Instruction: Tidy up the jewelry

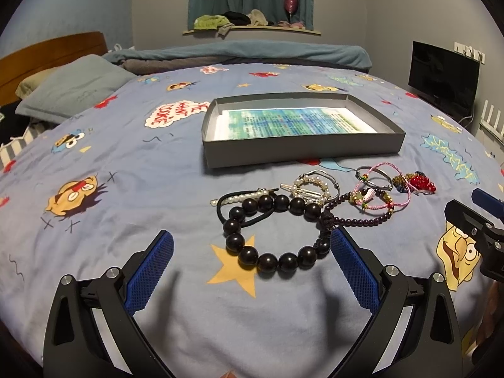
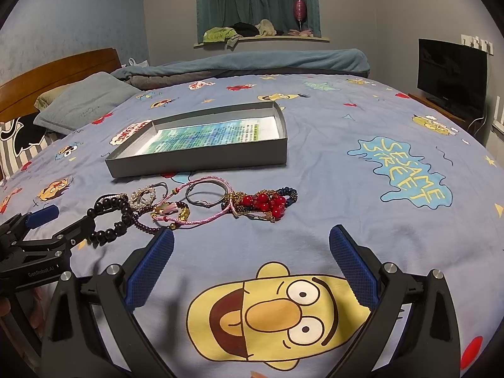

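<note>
A large black bead bracelet lies on the bedspread between the tips of my left gripper, which is open; its right pad sits against the bracelet's right side. Beyond it lie a pearl hair clip, a string of small purple beads, a pink cord bracelet, a silver bangle and a red beaded piece. A shallow grey box with a printed sheet inside stands behind the pile. My right gripper is open over bare bedspread, to the right of the pile and holding nothing.
The bedspread with cartoon prints covers the whole bed. A pillow and wooden headboard are at the left, a folded blanket along the far side. A black TV stands at the right.
</note>
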A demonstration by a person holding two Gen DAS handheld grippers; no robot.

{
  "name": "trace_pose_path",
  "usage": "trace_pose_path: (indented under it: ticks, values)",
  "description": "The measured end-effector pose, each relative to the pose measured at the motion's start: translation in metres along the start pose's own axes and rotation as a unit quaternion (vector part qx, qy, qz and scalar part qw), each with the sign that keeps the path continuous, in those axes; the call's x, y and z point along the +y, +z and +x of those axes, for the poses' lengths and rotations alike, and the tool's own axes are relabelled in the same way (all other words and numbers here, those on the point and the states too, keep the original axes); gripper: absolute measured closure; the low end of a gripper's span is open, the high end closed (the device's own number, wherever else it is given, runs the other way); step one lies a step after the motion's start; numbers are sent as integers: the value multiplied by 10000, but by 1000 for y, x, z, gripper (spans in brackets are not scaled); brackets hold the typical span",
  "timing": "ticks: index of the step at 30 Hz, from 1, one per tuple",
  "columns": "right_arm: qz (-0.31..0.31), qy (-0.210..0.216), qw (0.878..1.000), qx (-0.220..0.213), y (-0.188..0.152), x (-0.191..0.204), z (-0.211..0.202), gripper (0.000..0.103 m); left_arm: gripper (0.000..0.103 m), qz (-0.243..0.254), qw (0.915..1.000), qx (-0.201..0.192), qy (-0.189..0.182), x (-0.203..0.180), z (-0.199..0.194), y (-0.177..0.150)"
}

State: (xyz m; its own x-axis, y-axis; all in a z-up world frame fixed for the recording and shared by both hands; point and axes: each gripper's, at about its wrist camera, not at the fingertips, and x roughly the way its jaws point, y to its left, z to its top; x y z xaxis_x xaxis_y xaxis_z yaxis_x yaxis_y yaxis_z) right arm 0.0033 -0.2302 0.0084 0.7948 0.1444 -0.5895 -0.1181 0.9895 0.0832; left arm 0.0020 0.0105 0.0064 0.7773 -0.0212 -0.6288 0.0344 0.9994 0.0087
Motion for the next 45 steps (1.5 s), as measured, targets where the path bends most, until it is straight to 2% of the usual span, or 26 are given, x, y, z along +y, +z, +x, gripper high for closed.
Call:
trace_pose_path:
  ticks: [38, 45]
  values:
    - [-16, 44, 10000, -6, -2, 2, -1, 5, 4, 2, 10000, 23, -7, -4, 4, -1]
    - [42, 62, 10000, 47, -1, 0, 4, 5, 4, 55, 9998, 78, -147, -2, 6, 1]
